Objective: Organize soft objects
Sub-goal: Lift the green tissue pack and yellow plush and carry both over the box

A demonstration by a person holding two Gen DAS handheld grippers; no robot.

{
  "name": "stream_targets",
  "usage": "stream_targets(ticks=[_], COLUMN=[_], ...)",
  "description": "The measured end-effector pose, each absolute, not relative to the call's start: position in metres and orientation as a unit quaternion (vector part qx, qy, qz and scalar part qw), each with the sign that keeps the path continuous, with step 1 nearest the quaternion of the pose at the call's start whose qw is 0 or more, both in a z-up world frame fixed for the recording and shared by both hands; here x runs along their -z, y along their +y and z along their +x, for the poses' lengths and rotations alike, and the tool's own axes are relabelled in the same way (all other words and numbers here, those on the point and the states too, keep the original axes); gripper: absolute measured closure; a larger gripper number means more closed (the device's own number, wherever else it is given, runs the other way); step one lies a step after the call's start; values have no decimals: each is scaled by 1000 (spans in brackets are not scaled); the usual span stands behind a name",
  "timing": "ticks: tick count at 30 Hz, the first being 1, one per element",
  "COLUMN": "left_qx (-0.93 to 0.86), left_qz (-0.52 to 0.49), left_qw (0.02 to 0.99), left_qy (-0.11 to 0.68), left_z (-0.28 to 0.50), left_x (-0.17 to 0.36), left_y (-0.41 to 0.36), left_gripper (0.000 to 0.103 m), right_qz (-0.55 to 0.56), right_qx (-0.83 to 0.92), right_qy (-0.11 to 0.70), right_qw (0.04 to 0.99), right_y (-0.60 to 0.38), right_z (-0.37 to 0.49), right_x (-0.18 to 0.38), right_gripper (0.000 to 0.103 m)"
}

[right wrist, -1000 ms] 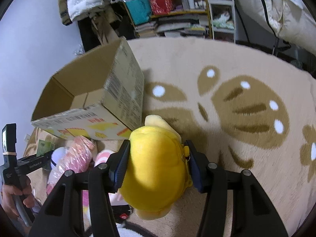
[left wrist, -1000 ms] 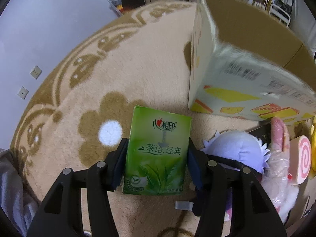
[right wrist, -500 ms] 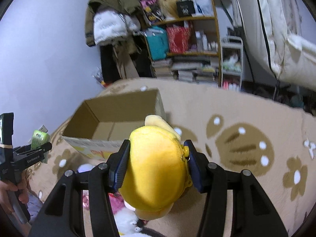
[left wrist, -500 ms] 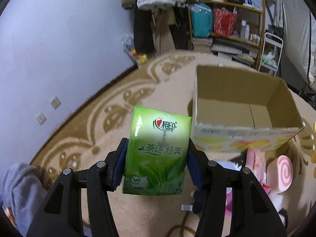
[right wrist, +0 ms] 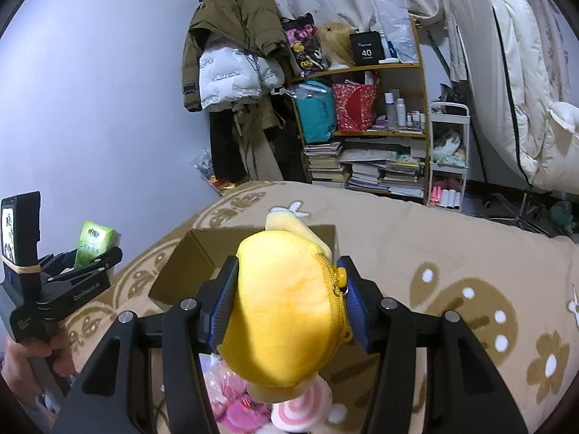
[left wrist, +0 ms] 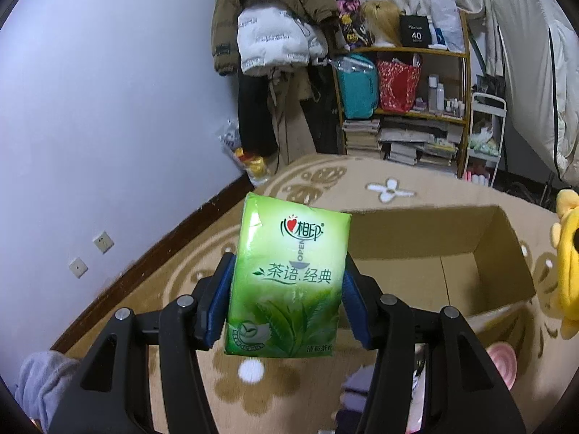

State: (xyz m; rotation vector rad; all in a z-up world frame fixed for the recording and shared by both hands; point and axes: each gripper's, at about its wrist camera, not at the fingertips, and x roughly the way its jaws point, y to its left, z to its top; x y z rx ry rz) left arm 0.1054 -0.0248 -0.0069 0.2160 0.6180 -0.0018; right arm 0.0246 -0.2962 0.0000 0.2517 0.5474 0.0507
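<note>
Two grips: both grippers are loaded at once, each lifted clear of the rug and aimed at the open box.
Left gripper: pinching a green tissue pack across its narrow sides, blue pads pressed to both edges.
Tissue pack: held in the air in front of the box's near left corner; long axis runs away from the gripper, printed face up, its top end pointing toward the far wall.
Why so: gripping the short width leaves the pack's length free ahead of the jaws, which should let it drop into the box end first.
Box: sits on the rug, mouth up, its inside bare as far as can be seen.
Right gripper: clamped on a yellow plush, pads sunk into its soft sides, zip toward the right pad.
Plush: held over the box's near rim; its pale tip points ahead toward the box.
Loose pile: a pink swirl toy and other soft things lie on the rug below the plush, near the box's front edge.
</note>
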Motion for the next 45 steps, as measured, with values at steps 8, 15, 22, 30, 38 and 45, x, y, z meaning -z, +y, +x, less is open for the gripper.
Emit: stream_targets(ticks=[8,15,22,30,38,45], left_qx=[4,34,46,66,89,103], left_qz=[118,101,104,107,96,86], left_qw=[950,953,954,950,944,941], left_qy=[288,282,276,287,304,310], left_z=[125,139,149,157,163,166], left_x=[-5,-13,-11,9,23,28], left_y=[-37,-41,-46,-54,-60,-60], left_gripper=[49,49,49,49,49,49], right_qz=[105,88,94,77,78,79], right_qx=[-36,-41,-56,-62,-67,-67], right_qy=[265,254,256,268,267,276], right_qw=[958,962,961,958,958,955], right_y=[-285,-281,-279,-271,-272,-275], right_z=[48,62,75,90,94,104], right_x=[-7,-15,-16,3,12,24], right_gripper=[45,45,45,45,44,44])
